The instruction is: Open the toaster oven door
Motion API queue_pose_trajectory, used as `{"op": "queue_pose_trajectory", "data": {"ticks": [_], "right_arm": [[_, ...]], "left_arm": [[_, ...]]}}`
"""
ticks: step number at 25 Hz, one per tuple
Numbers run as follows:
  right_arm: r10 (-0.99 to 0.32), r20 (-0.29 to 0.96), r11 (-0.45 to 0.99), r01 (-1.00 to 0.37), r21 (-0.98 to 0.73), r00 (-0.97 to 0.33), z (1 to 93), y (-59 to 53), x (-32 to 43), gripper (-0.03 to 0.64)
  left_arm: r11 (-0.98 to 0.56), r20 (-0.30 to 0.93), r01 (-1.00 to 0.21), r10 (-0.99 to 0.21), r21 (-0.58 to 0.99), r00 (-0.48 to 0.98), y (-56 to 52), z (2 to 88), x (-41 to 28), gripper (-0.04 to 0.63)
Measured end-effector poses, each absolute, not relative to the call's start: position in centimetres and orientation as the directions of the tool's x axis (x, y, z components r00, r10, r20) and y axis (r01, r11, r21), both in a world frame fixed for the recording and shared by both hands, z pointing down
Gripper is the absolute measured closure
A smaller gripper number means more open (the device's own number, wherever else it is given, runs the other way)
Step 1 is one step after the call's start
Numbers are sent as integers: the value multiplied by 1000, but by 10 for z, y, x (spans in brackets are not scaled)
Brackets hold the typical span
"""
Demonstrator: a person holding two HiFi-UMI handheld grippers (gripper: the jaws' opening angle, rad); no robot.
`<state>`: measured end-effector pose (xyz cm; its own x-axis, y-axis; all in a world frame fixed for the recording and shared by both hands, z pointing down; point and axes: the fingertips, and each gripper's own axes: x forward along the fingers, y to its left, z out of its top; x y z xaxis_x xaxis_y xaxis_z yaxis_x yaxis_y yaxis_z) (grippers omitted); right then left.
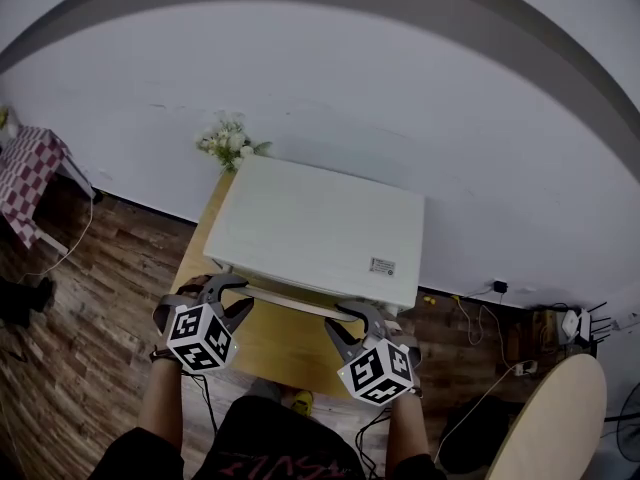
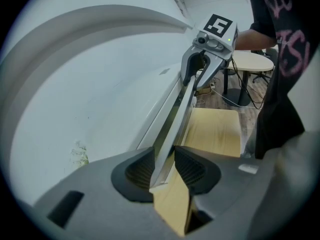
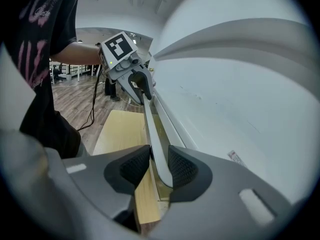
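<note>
Head view is taken up first by a pale wall point(image 1: 420, 98), before which a light wooden table point(image 1: 270, 353) is set. On the table stands a white box-shaped metal toaster oven point(image 1: 320, 218), its front turned towards the person. A long pale handle bar point(image 1: 295, 303) runs along the top of the oven door and is gripped at both ends, by the left gripper point(image 1: 228, 290) at its left end and by the right gripper point(image 1: 362, 316) at its right.

In the left gripper view the ribbed black fingers point(image 2: 137, 169) are closed on the handle bar point(image 2: 175, 119), held apart only by its thickness. In the right gripper view the same hold is seen, the fingers point(image 3: 182, 166) pressed on either side of the bar point(image 3: 152, 129).

The grasp is judged to be made and the pull to be the step in hand. Whether the door has already left its frame cannot be told. For the next move, both grippers would need to be drawn towards the person and downward together, in an arc about the door's lower edge. The bar should be held level and firmly so that it does not slip.
</note>
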<state>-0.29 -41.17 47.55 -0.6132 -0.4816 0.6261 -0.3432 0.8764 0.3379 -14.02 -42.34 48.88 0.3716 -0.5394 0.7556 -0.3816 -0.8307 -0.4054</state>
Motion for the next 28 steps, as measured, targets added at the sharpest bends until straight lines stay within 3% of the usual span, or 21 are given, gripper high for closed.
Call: {"op": "queue_pose_trajectory", "data": {"ticks": [28], "right_arm": [[-471,585,876,-277,394,-660,483,-383,-4,505]], "left_arm": [[-777,732,-369,-617,-509,288,-398,501,-141,466]]}}
